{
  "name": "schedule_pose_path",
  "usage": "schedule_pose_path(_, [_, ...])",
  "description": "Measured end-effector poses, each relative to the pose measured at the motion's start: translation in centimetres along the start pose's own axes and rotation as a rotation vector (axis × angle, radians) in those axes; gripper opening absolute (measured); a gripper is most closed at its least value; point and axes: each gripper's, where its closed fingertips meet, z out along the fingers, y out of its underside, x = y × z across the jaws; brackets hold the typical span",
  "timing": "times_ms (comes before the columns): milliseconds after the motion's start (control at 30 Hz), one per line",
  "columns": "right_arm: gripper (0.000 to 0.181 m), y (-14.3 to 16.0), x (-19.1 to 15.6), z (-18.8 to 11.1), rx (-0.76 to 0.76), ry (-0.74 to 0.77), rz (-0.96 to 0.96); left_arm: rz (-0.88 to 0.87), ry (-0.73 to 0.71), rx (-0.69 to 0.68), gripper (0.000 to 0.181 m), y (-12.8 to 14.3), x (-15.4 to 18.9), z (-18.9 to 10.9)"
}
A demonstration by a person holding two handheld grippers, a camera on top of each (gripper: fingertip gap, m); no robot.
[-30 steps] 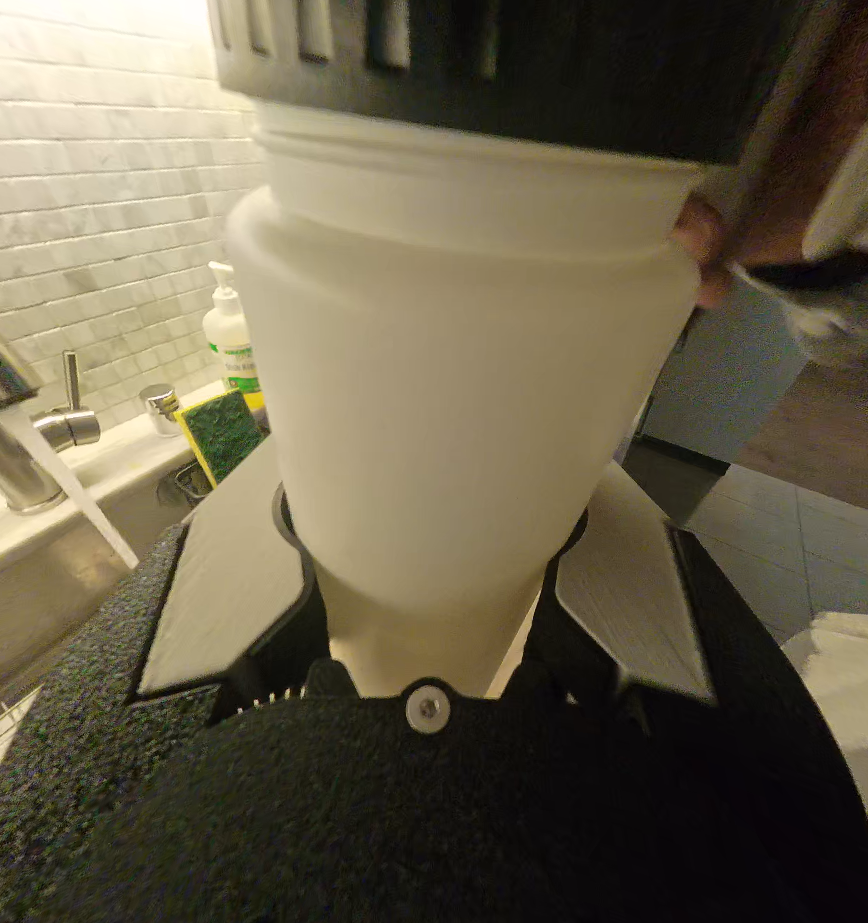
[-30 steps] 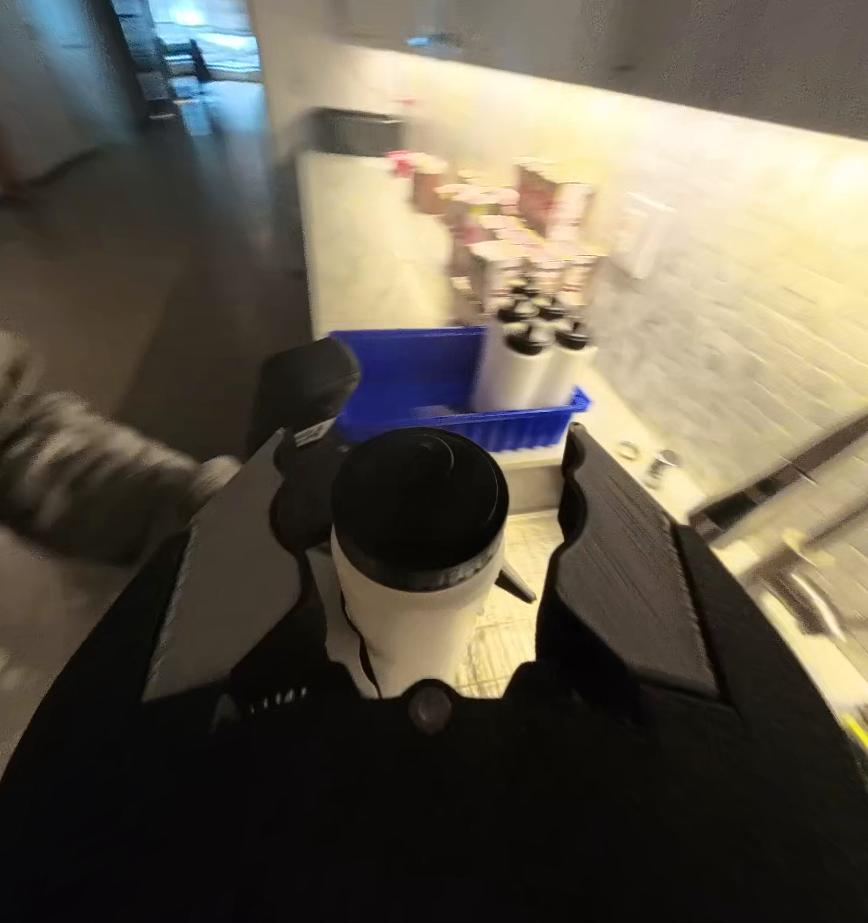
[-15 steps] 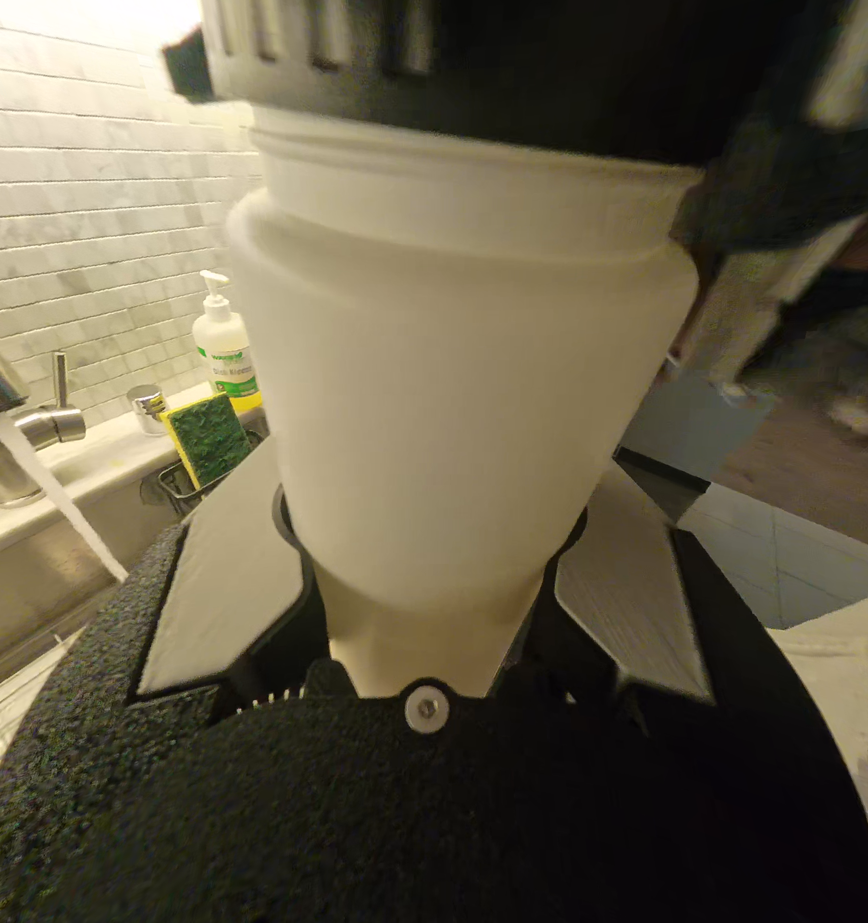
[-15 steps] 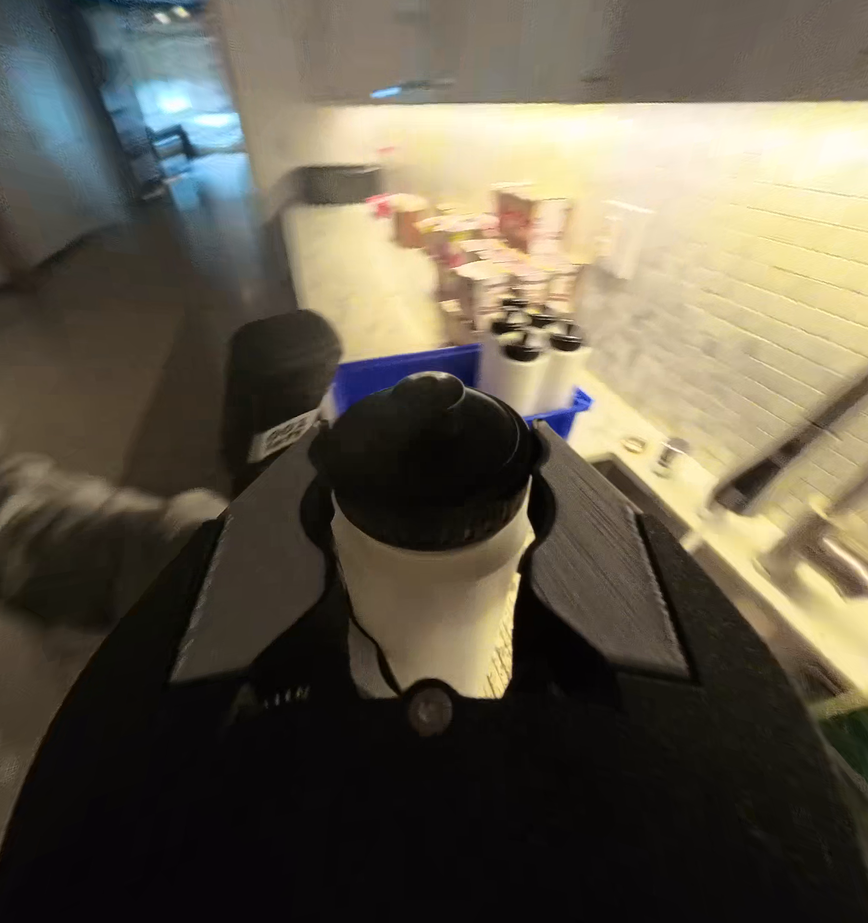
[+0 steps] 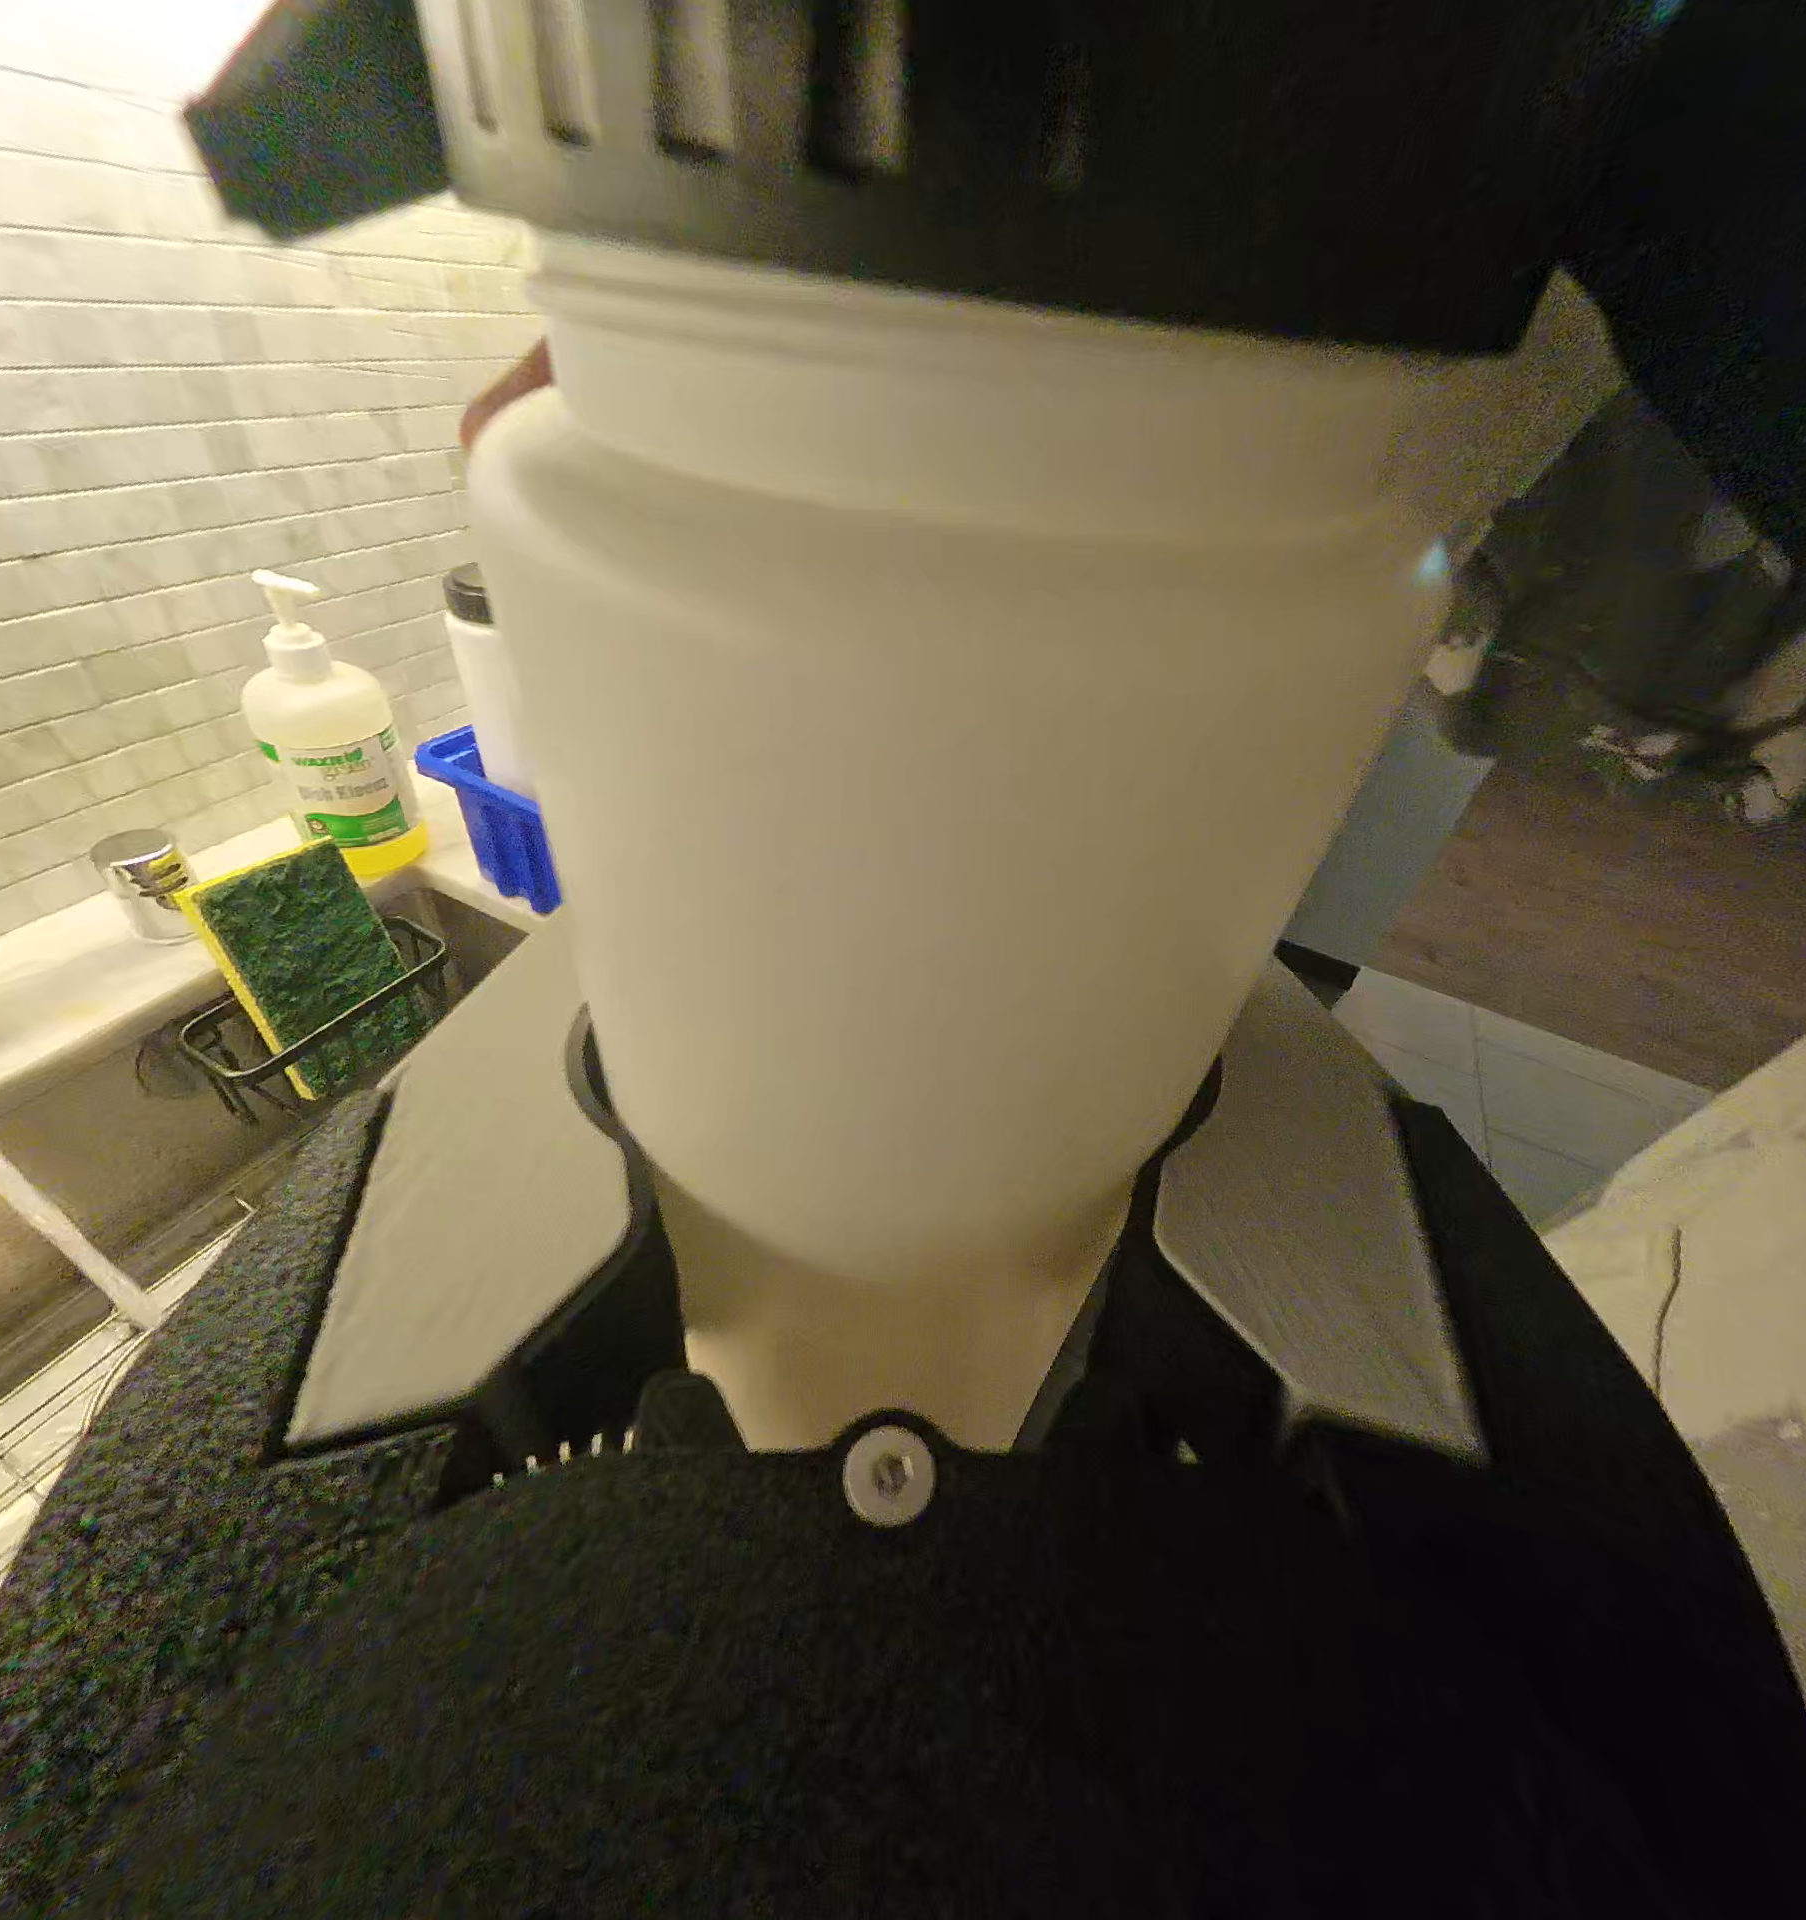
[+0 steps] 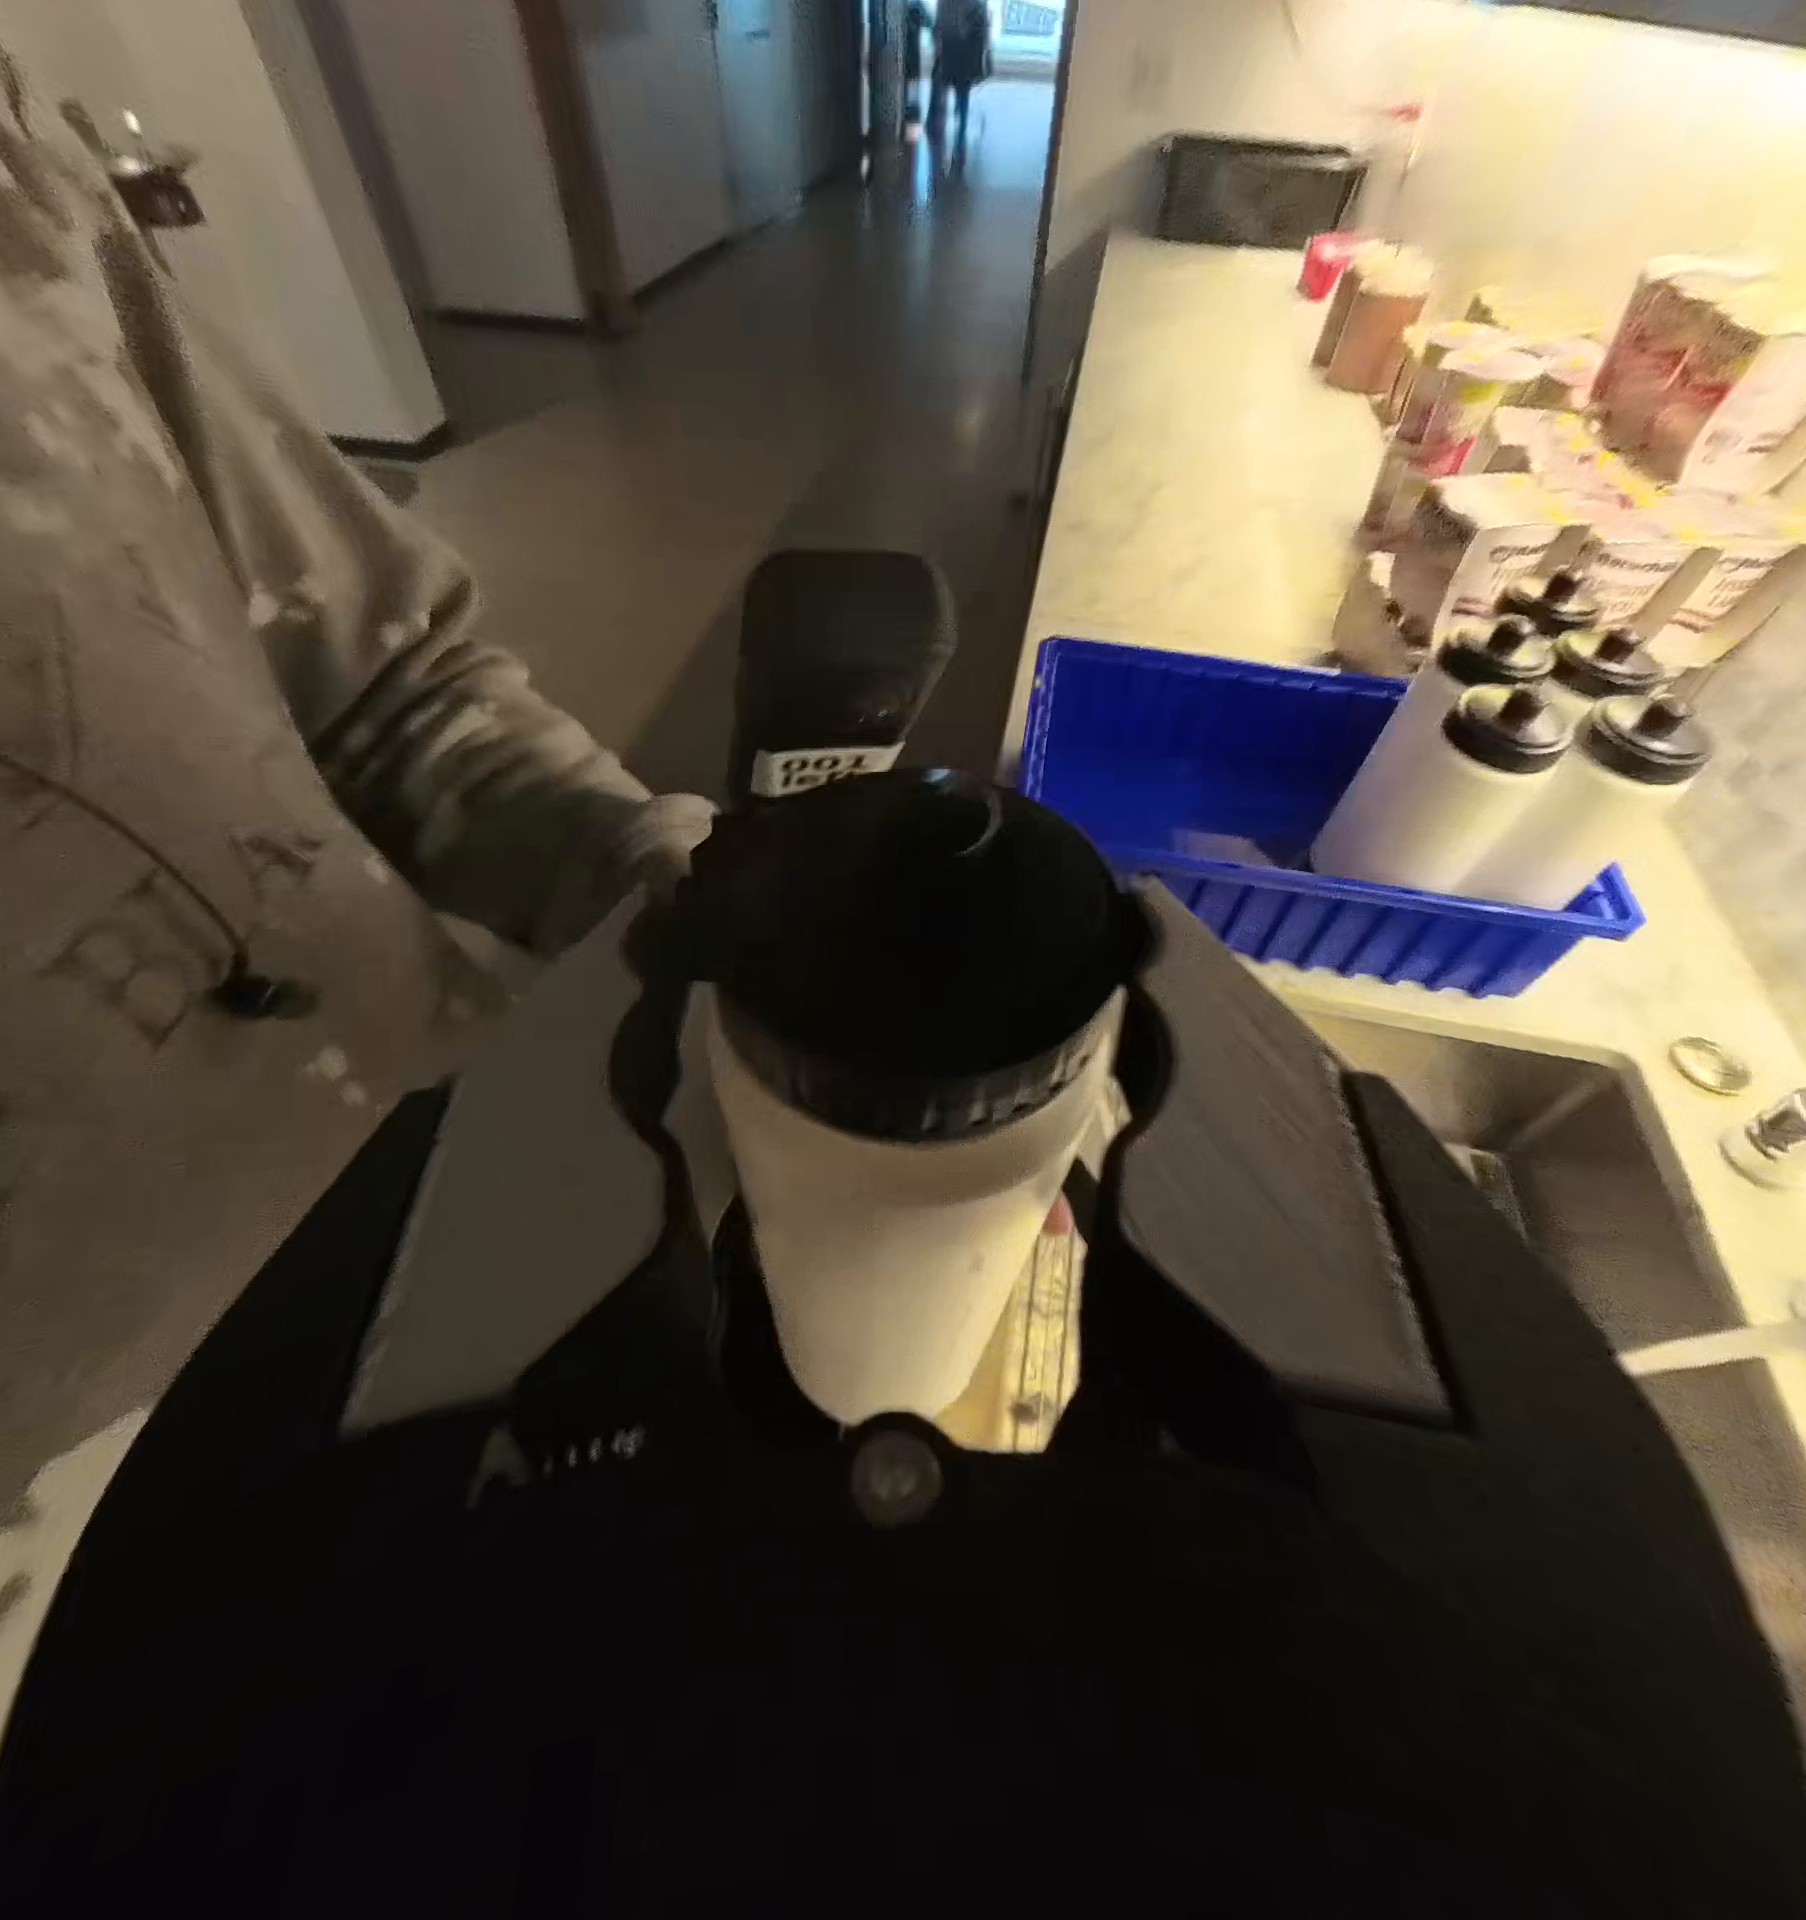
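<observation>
A white plastic bottle [image 5: 930,779] with a black ribbed cap [image 5: 982,156] stands upright between the fingers of my left gripper [image 5: 899,1039], which is shut on its lower body. In the right wrist view I look down on the same bottle [image 6: 899,1247]. My right gripper [image 6: 904,935] is shut on its black cap [image 6: 878,894] from above. The left gripper's black body [image 6: 837,665] shows just beyond the cap. The bottle's base is hidden.
A sink [image 5: 47,1143] with running water [image 6: 1709,1351] lies below. A soap pump bottle [image 5: 333,748] and a green sponge [image 5: 301,956] in a wire caddy sit at its edge. A blue bin [image 6: 1190,748] holds several white squeeze bottles [image 6: 1481,790]. A person's sleeve [image 6: 255,675] is left.
My right gripper's fingers, spread around the cap a second ago, have shut on it. Both views have swung, and the blue bin has come into the left wrist view.
</observation>
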Motion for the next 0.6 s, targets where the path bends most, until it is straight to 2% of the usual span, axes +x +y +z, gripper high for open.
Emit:
schedule_pose_path(67, [0.078,-0.4,0.0,-0.1,0.053,0.024,0.014,0.011,-0.001,-0.001,0.103,-0.2,0.4,0.0])
schedule_pose_path(167, [0.077,-0.6,0.6,-0.1,0.151,0.192,0.047,0.001,-0.032,-0.005,0.103,-0.1,0.2,-0.1])
schedule_pose_path(333, [0.078,0.3,2.8,-0.6,0.230,0.763,0.182,-0.025,-0.117,-0.032,0.103,0.8,-0.9,-0.4])
schedule_pose_path(400, [0.078,0.4,2.8,-0.8,0.245,0.887,0.185,-0.019,-0.124,-0.031,0.103,1.1,-1.0,-0.4])
schedule_pose_path(467, [0.085,0.2,2.9,-0.6,0.238,0.839,0.188,-0.036,-0.111,-0.022,0.103,1.0,-0.8,-0.5])
schedule_pose_path(500, [0.100,0.0,2.8,-0.4,0.213,0.765,0.163,-0.042,-0.103,-0.017,0.103,0.8,-0.8,-0.6])
schedule_pose_path(600, [0.100,-1.6,0.7,-0.1,0.169,0.382,0.032,-0.029,-0.069,-0.012,0.103,0.4,-0.4,-0.9])
